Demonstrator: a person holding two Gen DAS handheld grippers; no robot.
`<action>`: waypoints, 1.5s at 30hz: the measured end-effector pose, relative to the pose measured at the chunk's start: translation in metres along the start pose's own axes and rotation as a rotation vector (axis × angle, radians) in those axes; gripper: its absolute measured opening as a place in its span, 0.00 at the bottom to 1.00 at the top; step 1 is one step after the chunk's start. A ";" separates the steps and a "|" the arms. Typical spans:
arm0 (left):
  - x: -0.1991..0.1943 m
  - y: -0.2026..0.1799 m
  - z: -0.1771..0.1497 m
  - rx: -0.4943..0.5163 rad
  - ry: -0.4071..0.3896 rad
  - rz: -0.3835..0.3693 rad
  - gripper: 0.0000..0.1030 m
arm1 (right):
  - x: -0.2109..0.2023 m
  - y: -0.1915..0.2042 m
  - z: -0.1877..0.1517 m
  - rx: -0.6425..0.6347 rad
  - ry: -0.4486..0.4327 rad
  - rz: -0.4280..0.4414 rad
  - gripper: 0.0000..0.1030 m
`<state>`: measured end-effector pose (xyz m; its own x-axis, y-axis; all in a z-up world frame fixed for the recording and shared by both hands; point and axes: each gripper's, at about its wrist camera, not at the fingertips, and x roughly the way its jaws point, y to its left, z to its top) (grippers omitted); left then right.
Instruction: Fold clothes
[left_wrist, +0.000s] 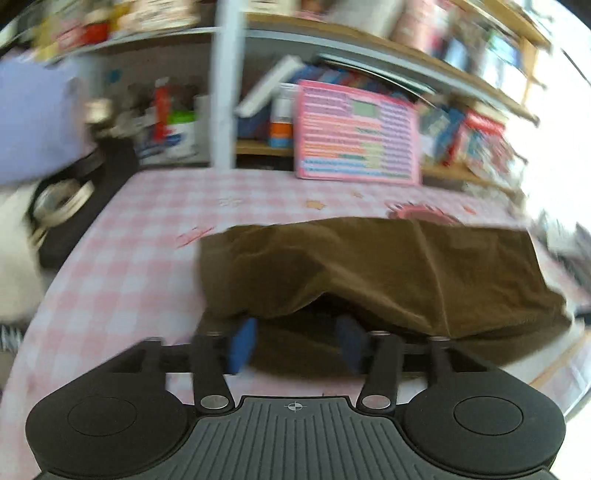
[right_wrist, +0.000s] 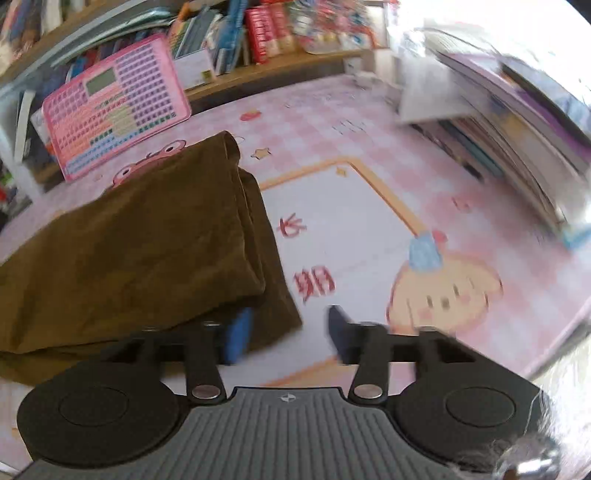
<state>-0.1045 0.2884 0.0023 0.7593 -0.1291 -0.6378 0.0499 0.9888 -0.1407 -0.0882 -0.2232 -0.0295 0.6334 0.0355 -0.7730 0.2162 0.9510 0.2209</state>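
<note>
A brown garment (left_wrist: 369, 266) lies folded on the pink checked tablecloth (left_wrist: 129, 258). In the left wrist view its near edge arches up over the tips of my left gripper (left_wrist: 295, 343). The blue fingers (left_wrist: 242, 345) stand apart and do not press the cloth. In the right wrist view the same brown garment (right_wrist: 147, 236) lies at the left, layered, with its right edge folded over. My right gripper (right_wrist: 288, 334) is open at the garment's near right corner. One blue finger (right_wrist: 238, 338) is over the cloth, the other over the bare cartoon-printed tablecloth (right_wrist: 351, 221).
A pink keypad toy board (left_wrist: 356, 133) (right_wrist: 114, 107) leans against crowded bookshelves (left_wrist: 461, 122) behind the table. A stack of books (right_wrist: 517, 122) lies at the table's right. At far left are a person's purple sleeve (left_wrist: 33, 122) and a black object (left_wrist: 59, 199).
</note>
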 end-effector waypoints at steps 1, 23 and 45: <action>-0.005 0.006 -0.004 -0.069 0.008 -0.003 0.56 | -0.004 0.000 -0.002 0.024 0.014 0.026 0.48; 0.090 0.059 -0.015 -1.247 -0.021 -0.231 0.16 | 0.064 -0.018 0.020 0.803 0.206 0.342 0.26; 0.078 0.061 -0.031 -1.028 0.079 -0.152 0.03 | 0.027 -0.013 0.004 0.593 0.171 0.242 0.03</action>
<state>-0.0619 0.3366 -0.0794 0.7446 -0.2885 -0.6019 -0.4635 0.4253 -0.7773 -0.0711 -0.2361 -0.0507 0.5994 0.3212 -0.7331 0.4862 0.5814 0.6523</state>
